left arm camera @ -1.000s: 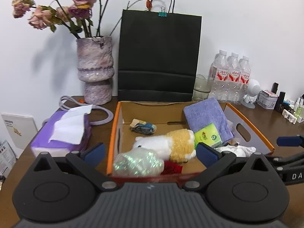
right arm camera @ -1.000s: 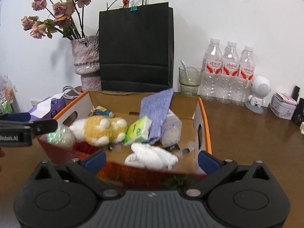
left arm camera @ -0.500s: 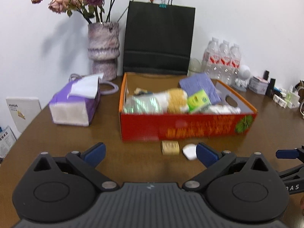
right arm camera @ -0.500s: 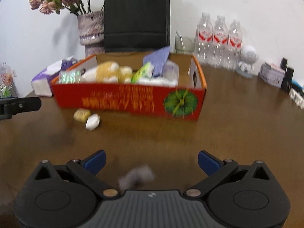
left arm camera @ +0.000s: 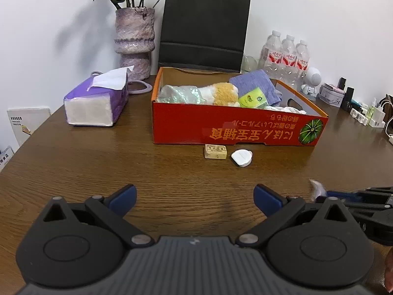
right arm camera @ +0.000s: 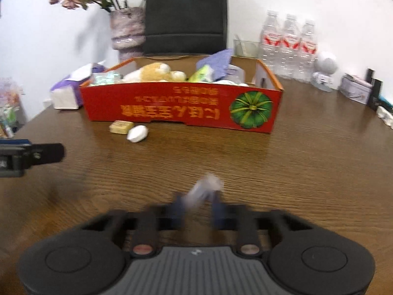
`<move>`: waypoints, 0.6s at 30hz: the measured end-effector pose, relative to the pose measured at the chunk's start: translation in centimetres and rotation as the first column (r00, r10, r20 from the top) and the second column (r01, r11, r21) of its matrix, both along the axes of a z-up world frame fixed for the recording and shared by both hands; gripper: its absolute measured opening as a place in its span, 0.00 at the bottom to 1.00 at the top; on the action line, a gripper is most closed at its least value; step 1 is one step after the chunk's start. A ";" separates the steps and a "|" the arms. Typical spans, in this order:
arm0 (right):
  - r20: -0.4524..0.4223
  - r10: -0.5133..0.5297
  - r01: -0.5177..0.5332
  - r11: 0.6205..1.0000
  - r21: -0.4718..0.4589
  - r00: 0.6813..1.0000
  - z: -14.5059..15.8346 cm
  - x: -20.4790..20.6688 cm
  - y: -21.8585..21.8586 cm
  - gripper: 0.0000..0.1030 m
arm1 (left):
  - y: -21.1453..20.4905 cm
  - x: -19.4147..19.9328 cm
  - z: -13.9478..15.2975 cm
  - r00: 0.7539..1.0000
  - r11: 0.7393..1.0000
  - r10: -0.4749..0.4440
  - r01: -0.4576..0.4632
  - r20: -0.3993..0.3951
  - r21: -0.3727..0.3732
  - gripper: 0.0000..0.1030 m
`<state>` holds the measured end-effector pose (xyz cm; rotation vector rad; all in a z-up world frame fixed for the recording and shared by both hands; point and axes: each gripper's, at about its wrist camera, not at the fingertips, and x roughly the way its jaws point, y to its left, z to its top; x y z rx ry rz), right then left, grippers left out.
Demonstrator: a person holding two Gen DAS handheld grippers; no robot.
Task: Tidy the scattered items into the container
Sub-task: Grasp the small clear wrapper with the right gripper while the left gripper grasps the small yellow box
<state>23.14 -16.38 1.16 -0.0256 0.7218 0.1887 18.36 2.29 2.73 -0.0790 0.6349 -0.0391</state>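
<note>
The red cardboard box (left arm camera: 221, 129) stands mid-table, holding a plush toy (left arm camera: 221, 93), a purple cloth, a green packet and a shiny bag. It also shows in the right wrist view (right arm camera: 172, 108). A tan block (left arm camera: 215, 151) and a white oval piece (left arm camera: 241, 158) lie on the table in front of it. My left gripper (left arm camera: 194, 198) is open and empty, well back from them. My right gripper (right arm camera: 196, 207) has its jaws closed around a small pale greyish item (right arm camera: 203, 190), blurred; it also shows in the left wrist view (left arm camera: 316, 189).
A purple tissue box (left arm camera: 98, 100) sits left of the box. A vase of dried roses (left arm camera: 135, 41), a black paper bag (left arm camera: 203, 27) and water bottles (left arm camera: 285, 56) stand behind. Small toiletries (left arm camera: 363, 113) line the right edge.
Both grippers pulled back from above the box to low over the table near its front. The right gripper went from open to closed around the small pale item.
</note>
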 end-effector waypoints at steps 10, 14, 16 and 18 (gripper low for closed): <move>0.014 -0.012 0.011 0.999 0.046 1.000 -0.1 2.8 -2.2 0.01 | -2.2 3.6 -1.3 1.000 1.000 -0.001 0.002 -0.022 0.006 1.00; 0.023 0.069 -0.071 0.989 0.130 0.997 0.5 2.9 -2.6 0.30 | -2.2 4.6 -1.4 1.000 1.000 0.009 -0.009 -0.024 -0.011 1.00; 0.035 0.140 -0.143 0.983 0.115 0.990 0.6 2.7 -1.7 0.50 | -2.0 4.6 -1.3 1.000 1.000 0.018 -0.018 -0.024 -0.012 1.00; 0.030 0.185 -0.187 0.980 0.067 0.982 0.3 2.9 -0.5 0.50 | -1.6 4.5 -1.3 0.999 1.000 0.024 -0.025 -0.025 -0.017 1.00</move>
